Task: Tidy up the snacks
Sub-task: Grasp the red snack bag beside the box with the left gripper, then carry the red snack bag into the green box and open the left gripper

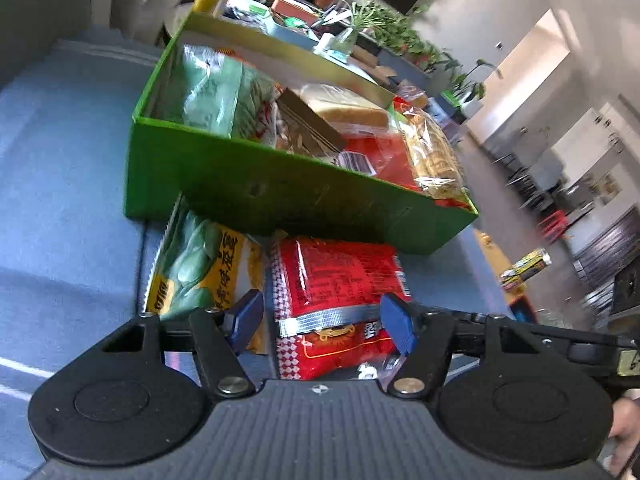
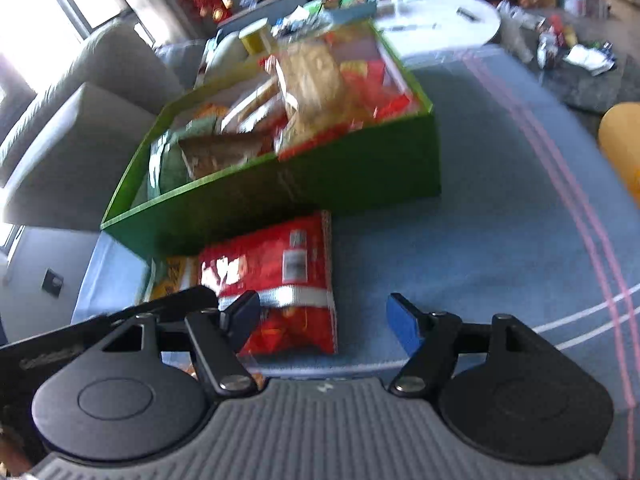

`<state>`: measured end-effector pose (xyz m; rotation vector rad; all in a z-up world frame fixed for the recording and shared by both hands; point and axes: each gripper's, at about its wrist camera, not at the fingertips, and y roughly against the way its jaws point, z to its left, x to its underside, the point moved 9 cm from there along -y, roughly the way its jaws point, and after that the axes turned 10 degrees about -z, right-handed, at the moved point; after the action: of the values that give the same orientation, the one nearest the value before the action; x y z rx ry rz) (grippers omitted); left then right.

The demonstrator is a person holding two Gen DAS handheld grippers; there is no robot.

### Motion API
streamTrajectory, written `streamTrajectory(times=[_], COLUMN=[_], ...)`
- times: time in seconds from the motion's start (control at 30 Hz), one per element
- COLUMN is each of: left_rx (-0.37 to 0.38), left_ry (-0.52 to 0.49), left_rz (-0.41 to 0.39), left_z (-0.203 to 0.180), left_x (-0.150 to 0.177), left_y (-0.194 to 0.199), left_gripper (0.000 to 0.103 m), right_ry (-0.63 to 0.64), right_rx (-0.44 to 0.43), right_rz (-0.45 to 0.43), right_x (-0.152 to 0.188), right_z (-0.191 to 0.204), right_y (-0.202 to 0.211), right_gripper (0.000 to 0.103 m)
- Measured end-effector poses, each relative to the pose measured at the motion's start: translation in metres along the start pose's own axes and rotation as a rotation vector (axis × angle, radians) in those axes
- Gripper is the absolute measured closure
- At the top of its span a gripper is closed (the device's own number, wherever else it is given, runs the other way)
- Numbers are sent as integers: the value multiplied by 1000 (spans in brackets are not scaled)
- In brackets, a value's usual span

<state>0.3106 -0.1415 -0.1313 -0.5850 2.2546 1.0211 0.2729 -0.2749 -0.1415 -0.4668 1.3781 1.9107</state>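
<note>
Two packets lie outside the green box [image 1: 256,196], touching its near wall on the blue surface [image 1: 60,200]: a red snack packet [image 1: 340,276] and a green-and-yellow packet [image 1: 200,268] beside it. We have the left tongs [image 1: 324,320] parted around the red packet's near end, pads not visibly pressing; the right tongs [image 2: 322,320] stand wide and hold nothing, one pad over the packet's edge. We should close low on the sealed end, lift clear of the wall, then lay it in the box's sparser green-bag side. Blur smears the box contents in the right view, and the far packets stay unreadable.
</note>
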Motion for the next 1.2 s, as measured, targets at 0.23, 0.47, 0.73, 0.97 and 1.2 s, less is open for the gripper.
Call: streamTrajectory(times=[0.23,0.47,0.73,0.97,1.2], left_rx=[34,14,65,57,52], left_ry=[154,113,117,62,8], left_rz=[13,-39,-107,-148,-208], left_z=[16,10,-4,-14,-27], left_x=[-3,9,5,2,5], left_y=[-12,14,55,80,111], left_gripper=[73,75,75,74,74], right_ry=[-19,-12,47,73,74], right_rx=[-43,-91,-108,-135,-160], right_rz=[-33,-42,-128,-174,-199], right_x=[-5,17,23,23,27], right_z=[6,30,53,65,75], right_y=[-9,9,50,72,92], right_gripper=[8,23,23,23,23])
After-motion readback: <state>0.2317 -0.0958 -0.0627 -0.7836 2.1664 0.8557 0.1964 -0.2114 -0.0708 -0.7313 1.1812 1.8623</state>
